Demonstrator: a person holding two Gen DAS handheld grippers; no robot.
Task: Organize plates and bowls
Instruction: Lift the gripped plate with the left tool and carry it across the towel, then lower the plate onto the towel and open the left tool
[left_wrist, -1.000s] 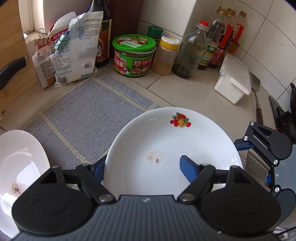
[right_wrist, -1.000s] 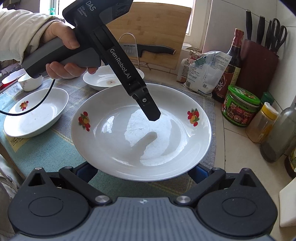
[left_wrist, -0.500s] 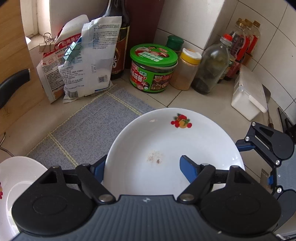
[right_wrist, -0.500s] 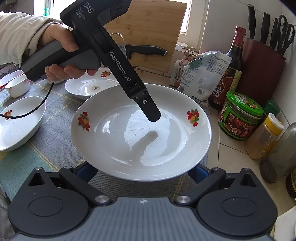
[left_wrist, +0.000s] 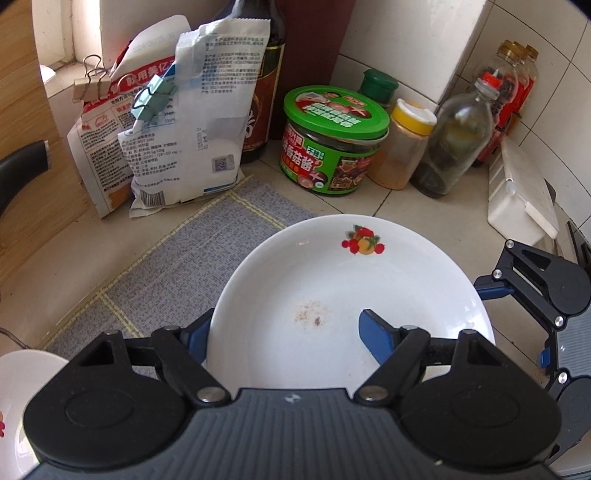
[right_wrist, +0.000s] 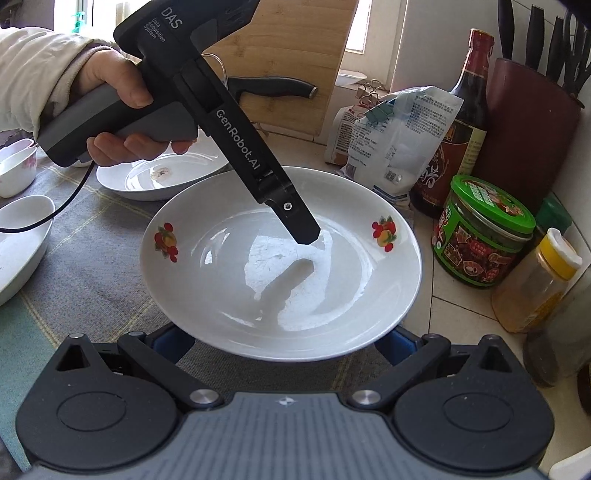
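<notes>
Daylight comes from a window (right_wrist: 360, 26) behind the cutting board at the back of the bench, bright enough to wash out the panes. It throws a white glare across the plate (right_wrist: 280, 266) and a dark shadow of the left gripper (right_wrist: 306, 236) onto its glaze. Both views are sharp and evenly lit. Fisheye bending curves the wall tiles (left_wrist: 554, 110), and the corners go black.

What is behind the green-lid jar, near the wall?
Behind the green-lid jar stands a small container with a dark green cap; only its cap and neck show. Its body and contents are covered by the jar.
</notes>
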